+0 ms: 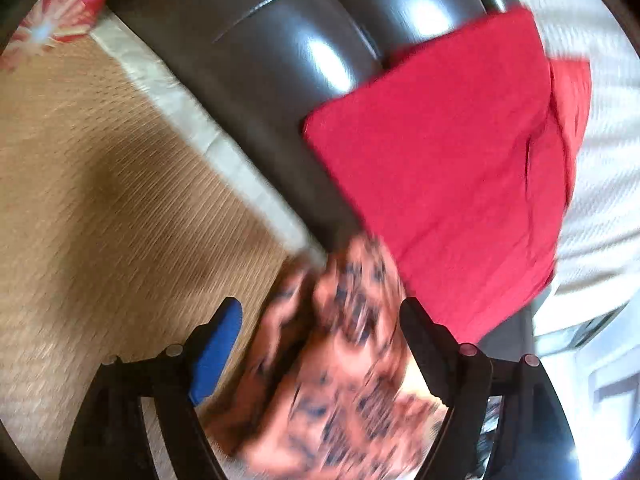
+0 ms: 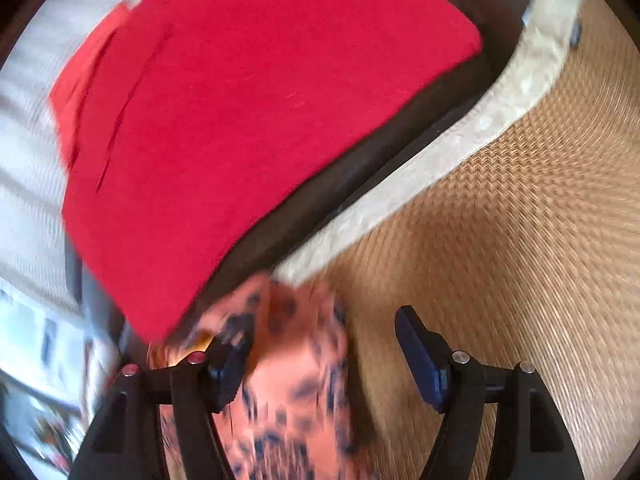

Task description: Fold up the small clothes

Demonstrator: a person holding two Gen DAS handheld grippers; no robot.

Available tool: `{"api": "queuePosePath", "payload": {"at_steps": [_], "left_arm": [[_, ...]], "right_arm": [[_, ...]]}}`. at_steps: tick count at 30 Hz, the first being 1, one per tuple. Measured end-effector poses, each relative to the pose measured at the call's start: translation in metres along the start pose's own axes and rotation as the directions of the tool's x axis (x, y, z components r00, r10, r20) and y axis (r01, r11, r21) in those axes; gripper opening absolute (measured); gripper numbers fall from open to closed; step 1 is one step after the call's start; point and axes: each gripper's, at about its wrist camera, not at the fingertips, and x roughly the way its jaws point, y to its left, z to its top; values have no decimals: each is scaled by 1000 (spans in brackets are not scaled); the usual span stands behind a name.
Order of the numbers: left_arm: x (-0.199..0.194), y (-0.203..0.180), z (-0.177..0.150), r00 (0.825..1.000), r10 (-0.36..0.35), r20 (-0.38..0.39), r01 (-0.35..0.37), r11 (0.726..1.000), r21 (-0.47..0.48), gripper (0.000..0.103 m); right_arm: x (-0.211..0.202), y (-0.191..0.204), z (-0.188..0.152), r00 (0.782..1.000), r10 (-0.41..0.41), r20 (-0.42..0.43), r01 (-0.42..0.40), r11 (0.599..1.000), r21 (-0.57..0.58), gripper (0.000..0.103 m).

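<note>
A blurred orange garment with dark speckles (image 1: 340, 360) lies loose between the wide-apart fingers of my left gripper (image 1: 318, 310), which is open; neither pad presses on it. In the right wrist view the same garment (image 2: 296, 380) hangs against the left finger, with a wide gap to the other finger, and my right gripper (image 2: 322, 336) is open too. A folded red cloth (image 1: 440, 168) rests flat on the dark leather sofa (image 1: 260, 60) just beyond both grippers, and it fills the upper left of the right wrist view (image 2: 240, 120).
A woven straw mat (image 1: 100, 200) with a pale border strip (image 1: 192, 120) runs along the sofa's foot. White ribbed fabric (image 1: 600, 160) lies beside the red cloth. A red floral cushion (image 1: 60, 12) sits at the far corner.
</note>
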Motion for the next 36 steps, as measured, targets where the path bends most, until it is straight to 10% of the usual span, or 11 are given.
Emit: {"api": "queuePosePath", "payload": {"at_steps": [7,13,17,20,24,28,36], "left_arm": [[18,-28,-60,973,227,51,-232,946,226,81],[70,-40,-81,880,467,88,-460,791,403,76],[79,-43,-96,845,523,112,-499,696,516,56],[83,-48,-107,818,564,111,-512,627,587,49],[76,-49,-117,804,587,101,-513,597,616,42],[57,-44,-151,786,606,122,-514,531,673,40],[-11,-11,-225,792,601,106,-483,511,711,40]], "right_arm": [[-35,14,-47,988,-126,94,130,991,-37,74],[15,58,-64,955,-290,61,296,916,-271,73],[50,36,-79,952,-288,-98,263,941,-213,72],[52,51,-99,934,-357,-17,325,866,-380,65],[53,60,-112,926,-377,-26,326,831,-452,43],[49,74,-132,902,-430,-37,346,771,-535,40],[-10,43,-183,895,-414,-168,256,783,-566,40]]}}
